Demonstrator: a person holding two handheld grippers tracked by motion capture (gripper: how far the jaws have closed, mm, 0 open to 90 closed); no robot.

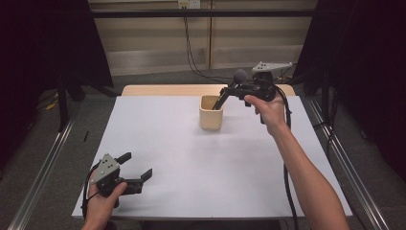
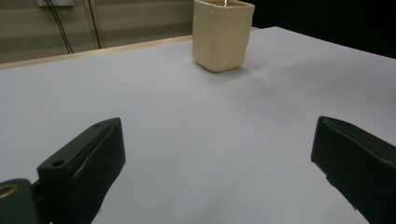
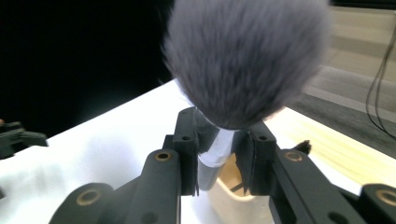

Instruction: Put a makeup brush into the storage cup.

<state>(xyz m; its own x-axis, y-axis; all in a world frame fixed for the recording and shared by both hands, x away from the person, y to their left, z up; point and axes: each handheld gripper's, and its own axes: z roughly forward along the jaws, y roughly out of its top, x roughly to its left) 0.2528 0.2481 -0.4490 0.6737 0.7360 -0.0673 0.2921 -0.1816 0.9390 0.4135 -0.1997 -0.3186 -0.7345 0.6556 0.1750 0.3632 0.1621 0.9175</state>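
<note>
A makeup brush with a fluffy grey bristle head and a black-and-silver handle [image 1: 233, 84] is held by the right gripper [image 1: 229, 92], whose jaws are pressed together on the handle just below the bristles, as is seen plainly in the right gripper view, where the brush [image 3: 243, 60] stands between the two black pads. In the high view the brush is located at about one o'clock on the white rectangular table top [image 1: 191, 158], directly above the rim of a cream, square-sided ceramic holder [image 1: 211, 113], with the handle slanting down into the holder's opening. The left gripper [image 1: 136, 167] is held at about seven o'clock, near the table's front edge, well apart from the holder [image 2: 222, 35]; its jaws are spread wide, with nothing between them.
</note>
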